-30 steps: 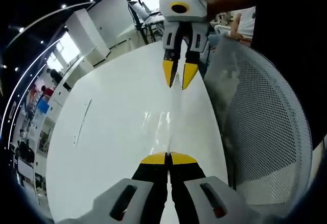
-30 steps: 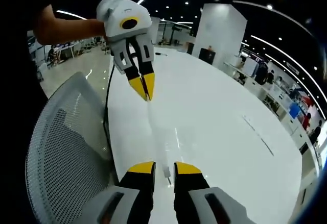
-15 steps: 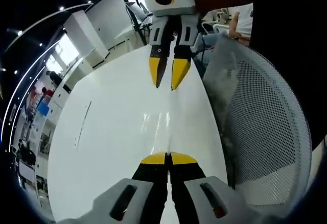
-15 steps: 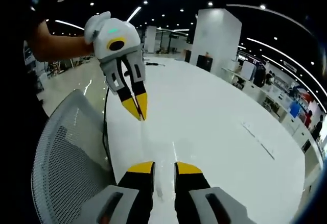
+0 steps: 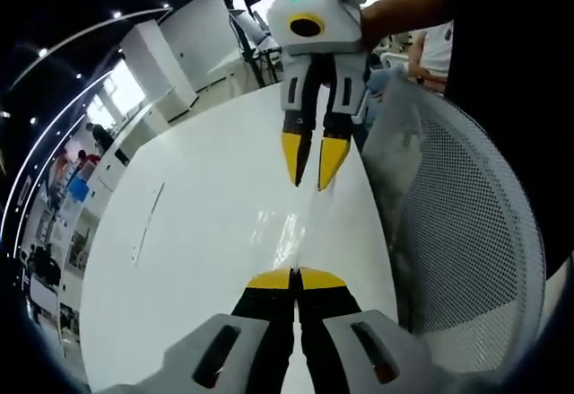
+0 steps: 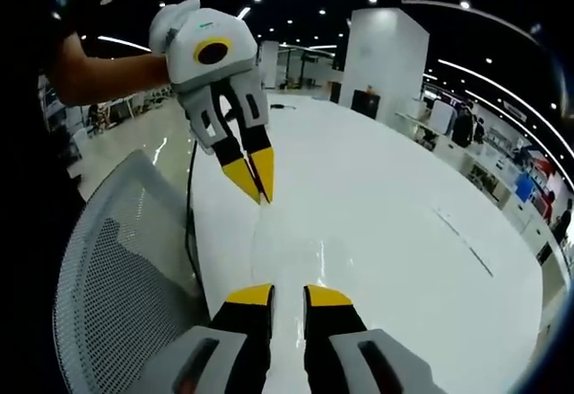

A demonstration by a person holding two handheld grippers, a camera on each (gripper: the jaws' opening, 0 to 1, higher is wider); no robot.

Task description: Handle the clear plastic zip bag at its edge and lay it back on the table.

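Zip bag (image 5: 300,223), clear and hard to trace, stretches edge-on between my two grippers above the white table (image 5: 197,250). My left gripper (image 5: 297,277) is clenched on its near edge. My right gripper (image 6: 287,293) has its tips slightly parted; I cannot tell whether it grips. A white mesh chair (image 5: 471,232) stands beside the table, in a large hall with ceiling spotlights.

light: bright ceiling spots | glare: on white table (image 6: 386,223) | edges: fisheye-bent | focus: sharp
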